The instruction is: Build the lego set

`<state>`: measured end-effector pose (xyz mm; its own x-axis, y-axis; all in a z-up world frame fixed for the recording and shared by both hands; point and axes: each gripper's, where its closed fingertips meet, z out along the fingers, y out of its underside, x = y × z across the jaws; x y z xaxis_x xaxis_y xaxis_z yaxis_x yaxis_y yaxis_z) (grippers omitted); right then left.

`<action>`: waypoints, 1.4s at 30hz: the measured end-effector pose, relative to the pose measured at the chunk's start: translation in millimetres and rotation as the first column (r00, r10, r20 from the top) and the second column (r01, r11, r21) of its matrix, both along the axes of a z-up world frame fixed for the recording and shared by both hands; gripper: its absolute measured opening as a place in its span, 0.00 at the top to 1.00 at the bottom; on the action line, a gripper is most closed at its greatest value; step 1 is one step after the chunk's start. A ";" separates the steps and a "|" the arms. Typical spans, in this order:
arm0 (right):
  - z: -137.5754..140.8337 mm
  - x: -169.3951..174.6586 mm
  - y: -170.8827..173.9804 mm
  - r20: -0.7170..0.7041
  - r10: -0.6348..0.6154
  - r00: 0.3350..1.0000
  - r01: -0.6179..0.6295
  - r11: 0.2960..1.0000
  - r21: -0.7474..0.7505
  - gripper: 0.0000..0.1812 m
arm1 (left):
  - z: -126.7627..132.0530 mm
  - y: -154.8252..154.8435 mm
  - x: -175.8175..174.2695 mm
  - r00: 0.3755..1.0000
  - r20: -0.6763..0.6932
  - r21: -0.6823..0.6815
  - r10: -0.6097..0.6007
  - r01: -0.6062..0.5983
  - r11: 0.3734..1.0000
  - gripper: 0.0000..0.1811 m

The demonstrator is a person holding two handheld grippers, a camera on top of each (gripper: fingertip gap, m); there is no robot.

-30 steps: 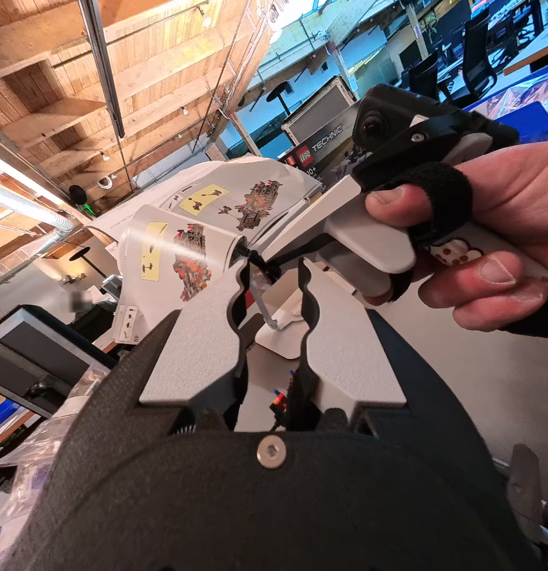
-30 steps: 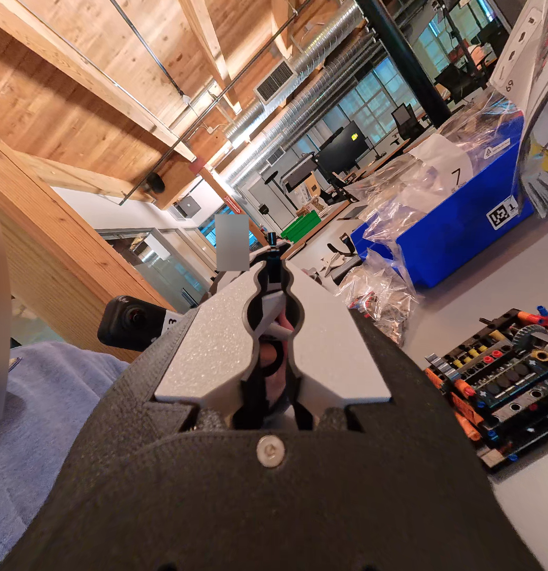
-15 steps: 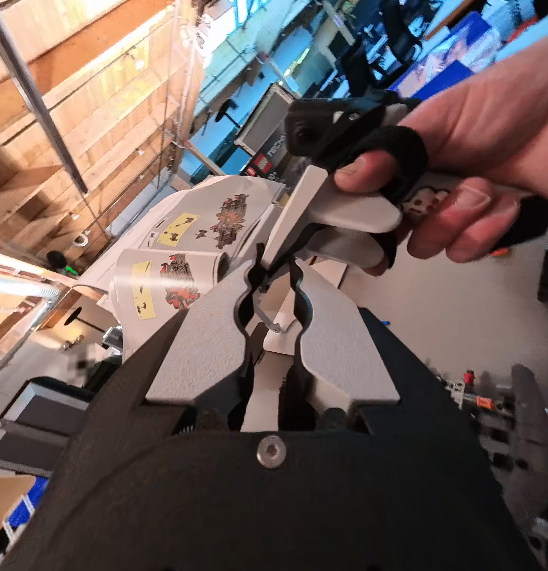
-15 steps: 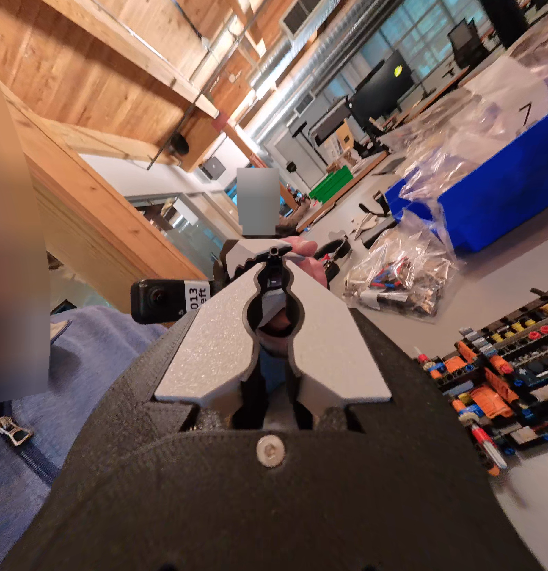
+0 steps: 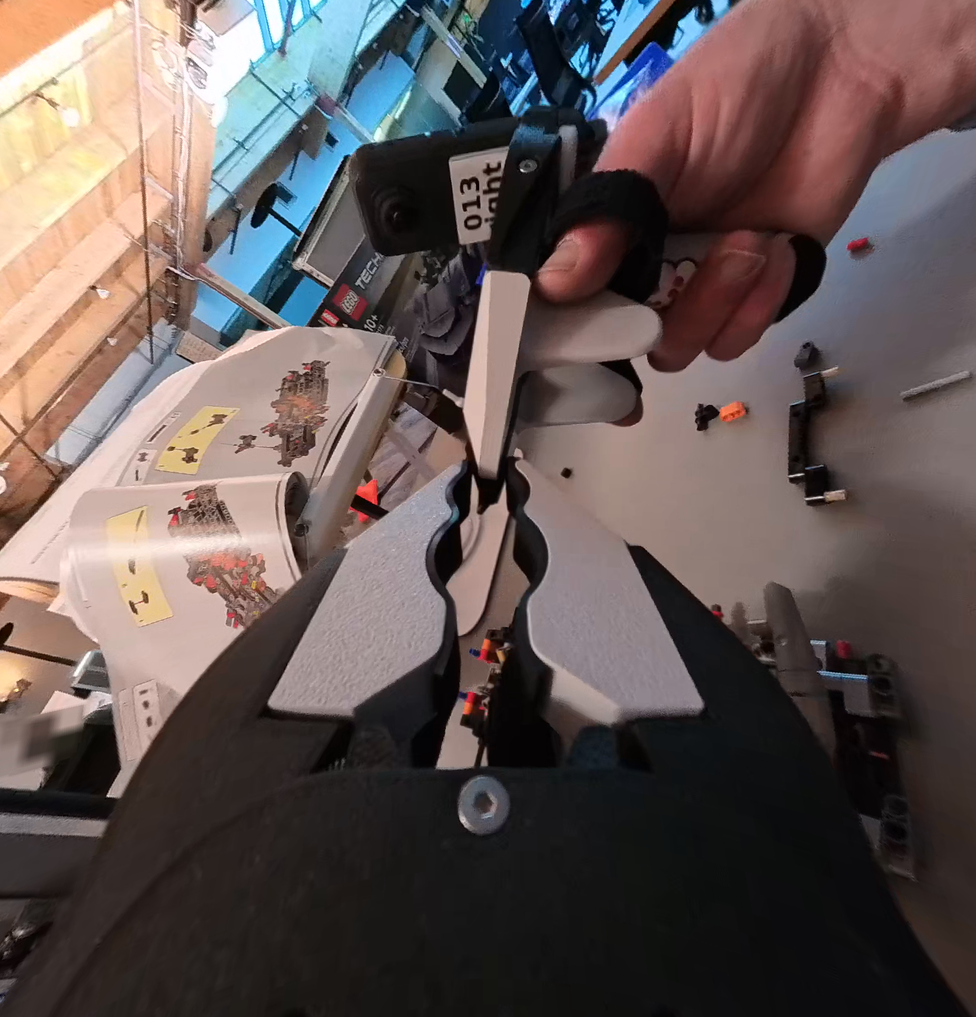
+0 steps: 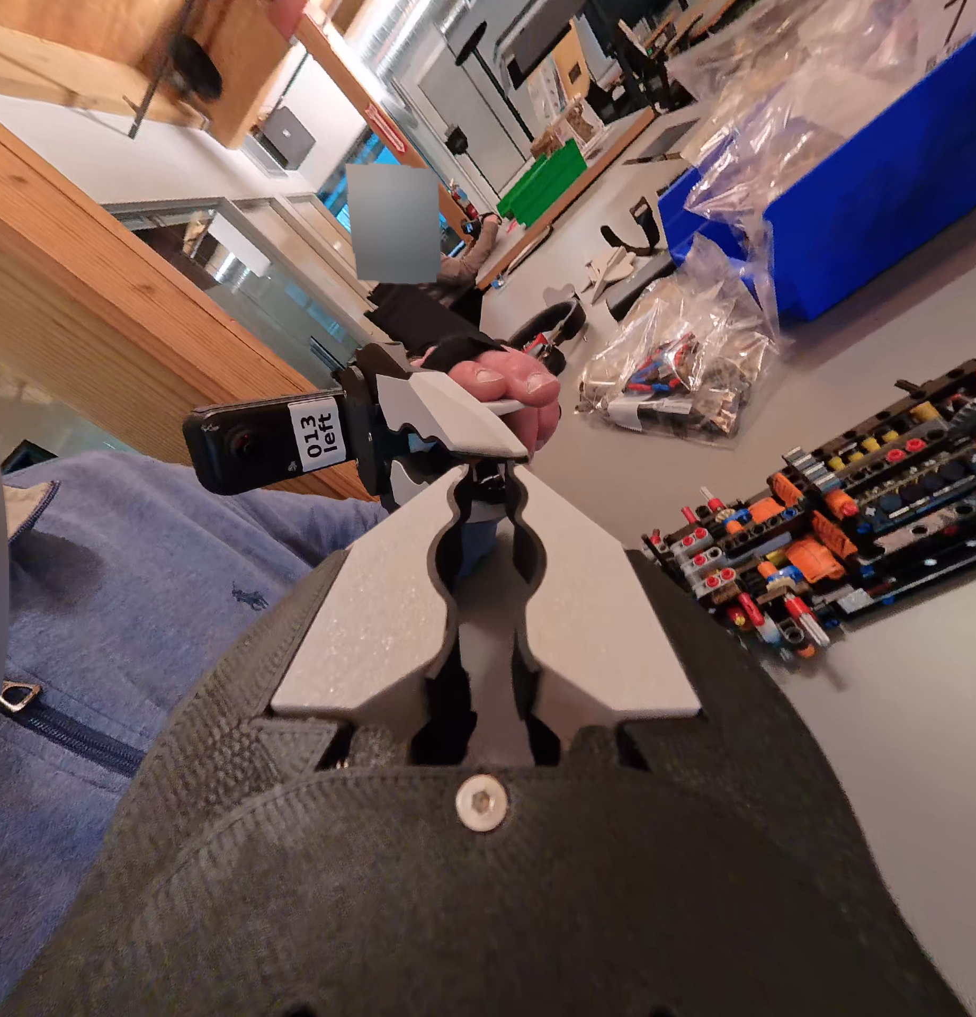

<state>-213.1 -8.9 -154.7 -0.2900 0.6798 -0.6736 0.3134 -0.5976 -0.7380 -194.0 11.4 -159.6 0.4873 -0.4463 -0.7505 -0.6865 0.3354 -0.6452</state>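
**Grippers tip to tip over the table, small black part between them**

Left gripper (image 5: 488, 490): jaws nearly closed, tips a narrow gap apart. The tip of the right gripper (image 5: 494, 440) enters that gap from above. A small black piece (image 5: 483, 495) sits at the meeting point. Which gripper actually clamps it: cannot tell from the left wrist view.

Right gripper (image 6: 488, 476): jaws drawn close, tips almost meeting. A small black part (image 6: 488, 484) sits right between the tips, and the left gripper (image 6: 458, 424) touches it from the far side. Looks gripped by the right tips, though the contact is small and dark.

Hands: right hand (image 5: 749, 165) wraps the right gripper's handle, a black strap over the fingers. Left hand (image 6: 507, 385) holds the left gripper likewise.

Lego model (image 6: 859, 523): lies flat on the grey table (image 6: 887, 743), right of the right gripper and well apart from it. Black frame with orange, red, yellow and blue parts. An edge of it shows low in the left wrist view (image 5: 859, 688).

Other items:
- Open instruction booklet (image 5: 243, 440), pages curled, left of the left gripper.
- Loose pieces on the table: a black beam (image 5: 804, 435), a grey axle (image 5: 934, 385), a small orange piece (image 5: 732, 410).
- Clear bags of parts (image 6: 667, 374) beyond the model, beside a blue bin (image 6: 859, 209).
- Black set box (image 5: 364, 291) behind the booklet.
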 end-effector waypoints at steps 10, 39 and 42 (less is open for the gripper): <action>-13.7 22.9 1.4 0.038 -0.013 0.999 0.014 1.000 -0.024 0.96 | -13.0 -0.5 23.1 0.996 -0.089 0.047 -0.007 0.011 0.999 0.95; -0.4 63.4 -6.0 -0.059 0.051 0.997 -0.052 0.998 -0.018 0.96 | 0.2 -14.1 57.8 0.935 0.271 -0.088 -0.230 0.262 0.961 0.98; 0.0 66.7 -7.8 -0.054 0.079 0.995 -0.078 0.997 0.031 0.97 | 1.5 -16.2 60.6 0.907 0.337 -0.121 -0.252 0.307 0.944 0.98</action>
<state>-146.3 -16.7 -154.7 -0.3795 0.6720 -0.6358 0.3168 -0.5513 -0.7718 -133.4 -4.8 -158.1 0.5207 -0.7044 -0.4824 -0.3343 0.3518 -0.8744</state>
